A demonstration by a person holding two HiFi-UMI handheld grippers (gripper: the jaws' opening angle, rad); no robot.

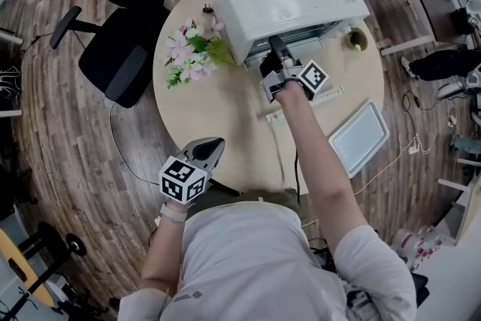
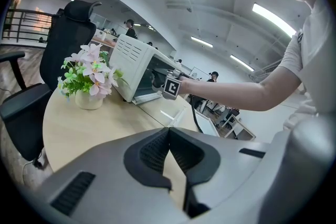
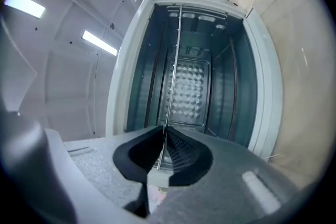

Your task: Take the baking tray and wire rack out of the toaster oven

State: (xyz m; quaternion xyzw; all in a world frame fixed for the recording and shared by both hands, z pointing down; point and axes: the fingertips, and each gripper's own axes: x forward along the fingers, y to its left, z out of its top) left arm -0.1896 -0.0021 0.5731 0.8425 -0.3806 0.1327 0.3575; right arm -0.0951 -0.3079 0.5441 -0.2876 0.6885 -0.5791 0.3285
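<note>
Right gripper view shows my right claw (image 3: 163, 136) clamped on the front edge of the wire rack (image 3: 177, 60). I see the rack edge-on as a thin line running up the frame, deep into the open toaster oven (image 3: 131, 60). In the head view the baking tray (image 1: 359, 137) lies on the round bench (image 1: 218, 109), right of centre and apart from the oven. My left claw (image 2: 168, 129) hangs at lower left, tips together on nothing, near the bench's edge.
</note>
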